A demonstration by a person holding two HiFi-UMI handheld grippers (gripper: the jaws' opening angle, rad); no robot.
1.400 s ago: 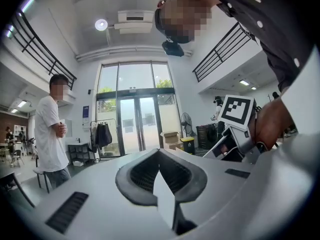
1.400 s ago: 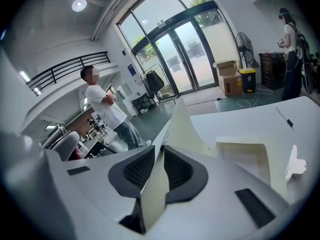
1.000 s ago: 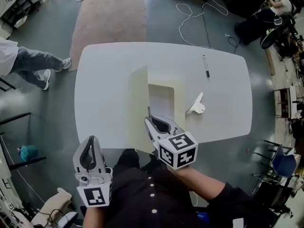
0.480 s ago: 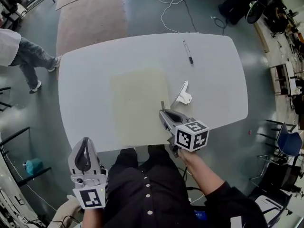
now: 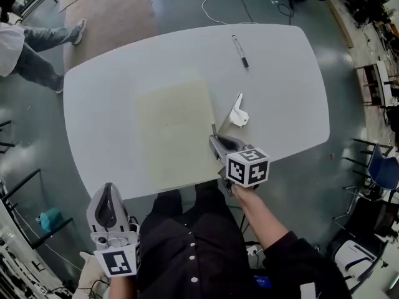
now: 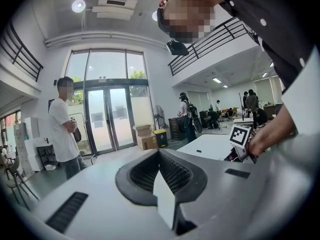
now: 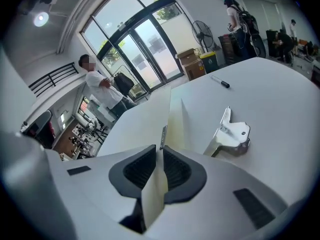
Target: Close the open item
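The folder [image 5: 176,132], open a second ago, now lies shut.

The folder [image 5: 176,132] is a plain rectangle, pale cream over its whole upper face. State: closed, with the cover lying down flat. Pose: flat on the white counter [image 5: 280,92], with the long sides running away from the person and the whole outline turned slightly off square to the counter's edges. Position: near the middle of the counter, a little to the left. Its near short edge lies close to the counter's near edge.
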